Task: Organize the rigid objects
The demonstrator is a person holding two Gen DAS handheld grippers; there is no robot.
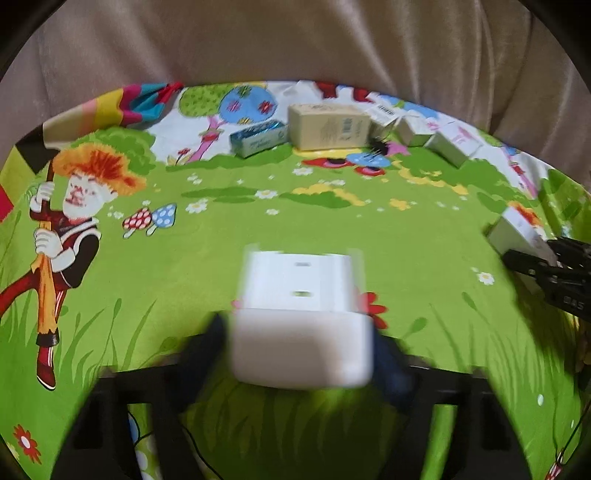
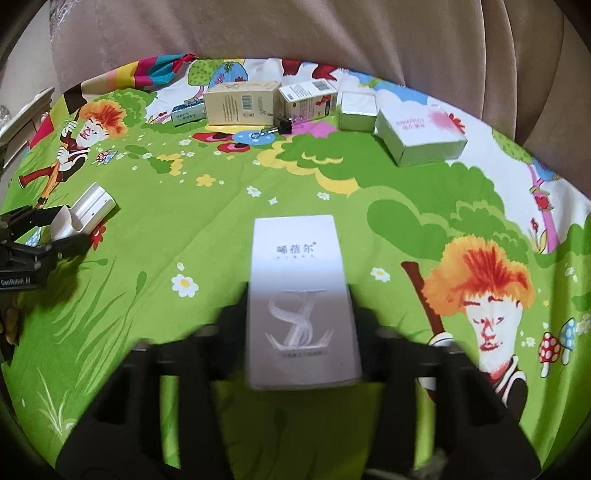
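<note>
A plain white box [image 1: 299, 317], blurred, sits low in the left wrist view between the dark fingers of my left gripper [image 1: 299, 332], which press on its two sides. The same box [image 2: 86, 212] and left gripper [image 2: 55, 232] show at the left edge of the right wrist view. My right gripper [image 2: 299, 306] is shut on a tall white box with a silver logo [image 2: 301, 295], its fingers against both long sides. That right gripper [image 1: 546, 266] and its box [image 1: 517, 232] appear at the right edge of the left wrist view. Both boxes are low over the green cartoon cloth [image 2: 221, 229].
Along the far edge of the cloth stand a blue box [image 1: 258, 138], a tan box [image 2: 240, 103], a barcode box [image 2: 308, 98], a small white box [image 2: 356, 109] and a flat white box with pink print [image 2: 421, 136]. A black binder clip [image 2: 282, 123] lies before them. Beige cushions [image 2: 332, 33] rise behind.
</note>
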